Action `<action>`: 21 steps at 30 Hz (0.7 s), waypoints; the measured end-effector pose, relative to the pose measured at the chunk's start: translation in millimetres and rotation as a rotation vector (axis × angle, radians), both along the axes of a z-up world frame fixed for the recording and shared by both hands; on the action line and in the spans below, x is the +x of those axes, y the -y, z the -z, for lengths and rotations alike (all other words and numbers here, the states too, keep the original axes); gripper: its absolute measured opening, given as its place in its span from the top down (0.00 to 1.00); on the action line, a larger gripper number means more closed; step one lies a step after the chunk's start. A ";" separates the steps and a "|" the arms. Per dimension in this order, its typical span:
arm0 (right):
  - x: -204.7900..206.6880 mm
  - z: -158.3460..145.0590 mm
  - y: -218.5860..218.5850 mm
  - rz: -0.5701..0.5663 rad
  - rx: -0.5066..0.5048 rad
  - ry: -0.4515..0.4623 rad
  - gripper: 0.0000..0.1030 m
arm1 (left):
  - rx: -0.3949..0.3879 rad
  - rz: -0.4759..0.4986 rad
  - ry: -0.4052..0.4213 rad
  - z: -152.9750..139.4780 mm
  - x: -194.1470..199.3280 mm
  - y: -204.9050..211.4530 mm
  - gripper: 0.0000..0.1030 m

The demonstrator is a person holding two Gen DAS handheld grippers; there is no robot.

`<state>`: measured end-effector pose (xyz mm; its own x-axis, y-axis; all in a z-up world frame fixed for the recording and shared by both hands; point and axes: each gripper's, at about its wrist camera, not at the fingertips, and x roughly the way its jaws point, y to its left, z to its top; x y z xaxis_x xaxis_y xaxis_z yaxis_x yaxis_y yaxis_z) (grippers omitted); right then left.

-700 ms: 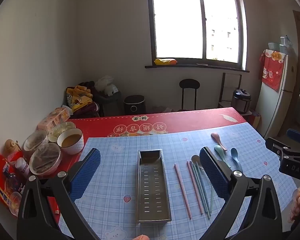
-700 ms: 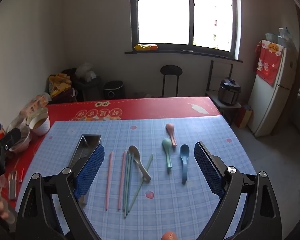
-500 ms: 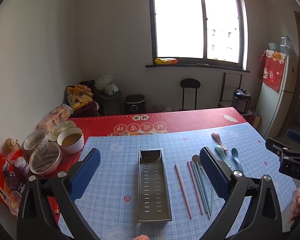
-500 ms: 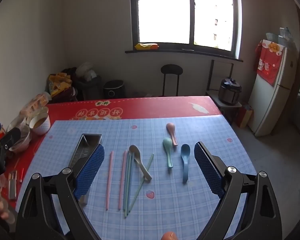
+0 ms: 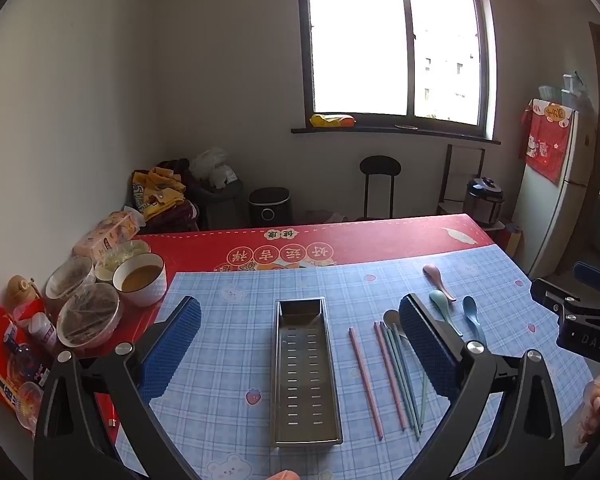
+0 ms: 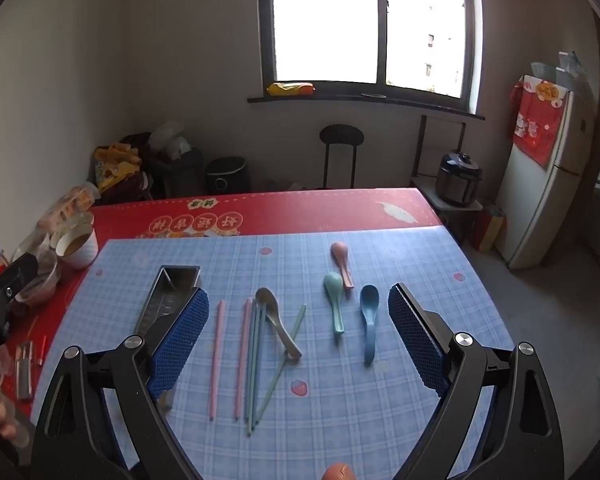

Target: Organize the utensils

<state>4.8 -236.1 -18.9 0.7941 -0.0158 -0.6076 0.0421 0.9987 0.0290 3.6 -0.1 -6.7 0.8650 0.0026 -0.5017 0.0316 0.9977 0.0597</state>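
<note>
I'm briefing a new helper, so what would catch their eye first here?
Pastel spoons, with a long blue plastic spoon rightmost, and pink and green chopsticks lie loose on the blue checked mat. Left of them stands an empty perforated steel tray. Both grippers hover open above.

Both tongs tilt downward with jaws spread wide and nothing between their blue pads. The left tongs point(image 5: 300, 340) sit left of the right tongs point(image 6: 298, 334). A hand point(image 5: 598, 408) grips behind the right tongs.
</note>
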 end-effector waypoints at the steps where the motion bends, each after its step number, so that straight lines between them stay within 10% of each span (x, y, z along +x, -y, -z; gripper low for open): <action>1: 0.3 -0.7 0.2 0.000 0.000 -0.002 0.14 | 0.000 0.000 0.000 0.5 0.2 0.2 0.06; 21: 2.1 0.6 1.3 0.002 0.005 -0.013 0.14 | -0.001 0.000 -0.004 0.8 1.9 0.2 0.06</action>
